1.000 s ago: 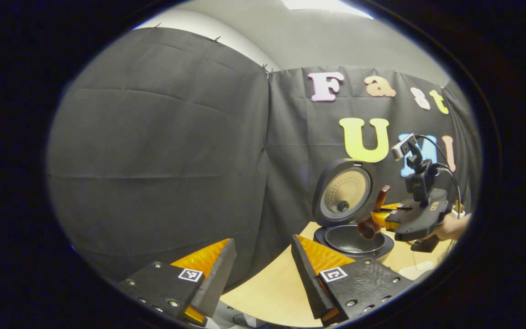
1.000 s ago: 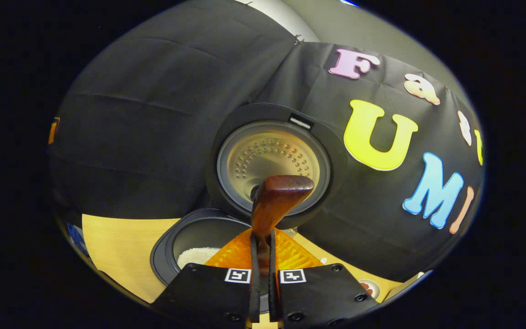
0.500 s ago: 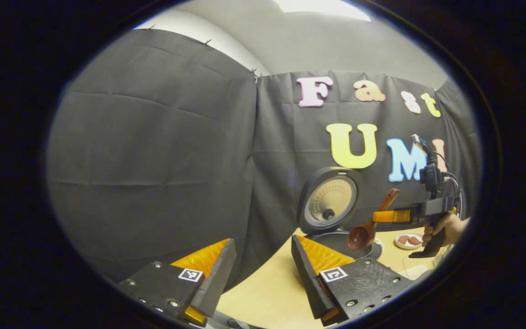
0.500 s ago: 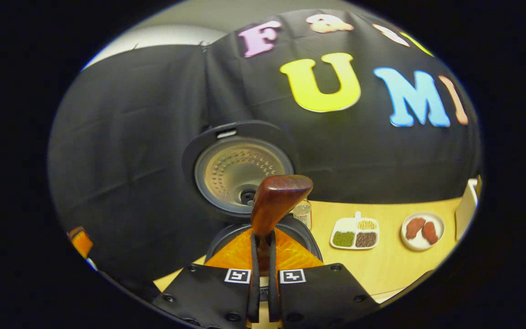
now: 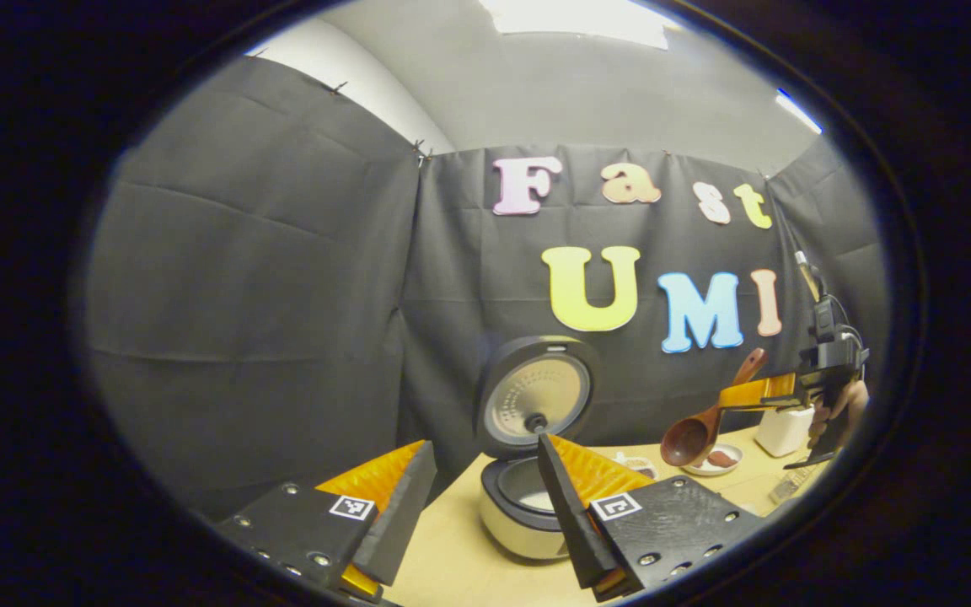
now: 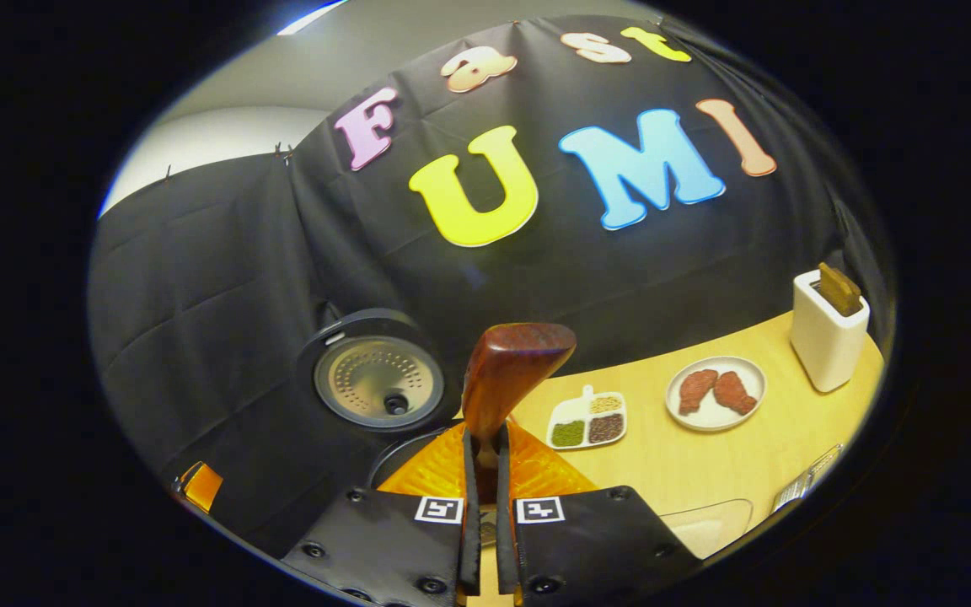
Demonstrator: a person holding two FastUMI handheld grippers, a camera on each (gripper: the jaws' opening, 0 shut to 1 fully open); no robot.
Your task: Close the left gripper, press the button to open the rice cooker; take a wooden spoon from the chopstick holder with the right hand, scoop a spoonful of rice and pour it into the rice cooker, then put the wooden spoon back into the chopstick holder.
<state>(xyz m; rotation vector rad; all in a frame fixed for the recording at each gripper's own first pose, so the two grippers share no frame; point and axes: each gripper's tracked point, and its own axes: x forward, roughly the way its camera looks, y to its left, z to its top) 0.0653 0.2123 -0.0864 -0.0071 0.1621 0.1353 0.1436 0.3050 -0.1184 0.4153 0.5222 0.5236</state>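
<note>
The rice cooker [image 5: 512,523] stands open with its lid [image 5: 536,396] upright, and white rice [image 5: 539,500] lies in the pot. My left gripper [image 5: 481,480] is open and holds nothing, in front of the cooker. My right gripper [image 6: 485,459] is shut on the handle of the wooden spoon [image 6: 517,362]. In the left gripper view, that right gripper [image 5: 759,393] hangs to the right of the cooker, over the table, with the wooden spoon [image 5: 694,437] bowl tilted down to the left. The white chopstick holder [image 6: 827,337] stands at the far right with a wooden utensil [image 6: 839,288] in it.
On the wooden table [image 6: 705,464] lie a divided dish of beans [image 6: 587,421] and a plate with two pieces of meat [image 6: 713,392]. A clear container [image 6: 709,524] sits near the front edge. A hand [image 5: 844,405] holds the right gripper.
My right gripper has carried the spoon from over the cooker pot to the right, toward the plates and the holder. The left gripper's view has swung right, with its fingers still open.
</note>
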